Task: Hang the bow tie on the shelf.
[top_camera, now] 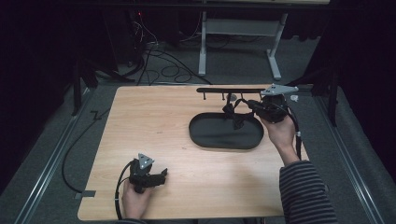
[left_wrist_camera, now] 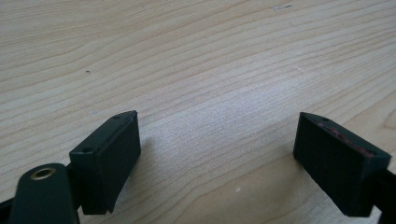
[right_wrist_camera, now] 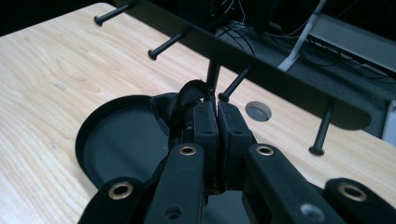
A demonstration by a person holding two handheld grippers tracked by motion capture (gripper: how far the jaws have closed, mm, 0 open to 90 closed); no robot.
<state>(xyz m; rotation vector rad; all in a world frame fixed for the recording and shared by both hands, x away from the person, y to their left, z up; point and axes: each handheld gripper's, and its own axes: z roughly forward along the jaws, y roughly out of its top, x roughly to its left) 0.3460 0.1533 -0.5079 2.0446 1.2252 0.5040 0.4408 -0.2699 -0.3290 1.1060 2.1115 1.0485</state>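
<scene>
My right gripper (top_camera: 239, 105) hovers over the back of an oval black tray (top_camera: 205, 136), just in front of a black peg rack (top_camera: 219, 89). In the right gripper view its jaws are pressed together (right_wrist_camera: 217, 109) on a black strap-like item (right_wrist_camera: 187, 95), whose loop rises next to a peg (right_wrist_camera: 236, 84) of the rack (right_wrist_camera: 261, 60). The rest of the black item (top_camera: 233, 119) dangles over the tray (right_wrist_camera: 116, 140). My left gripper (top_camera: 162, 175) rests on the wooden table (top_camera: 154, 126) at the front left. Its jaws (left_wrist_camera: 217, 120) stand wide apart, with only bare wood between them.
The rack runs along the table's back edge with several pegs pointing toward me. A round grey hole (right_wrist_camera: 258, 110) sits in the tabletop beneath it. Cables lie on the floor (top_camera: 159, 65) behind the table, near a white table frame (top_camera: 243, 28).
</scene>
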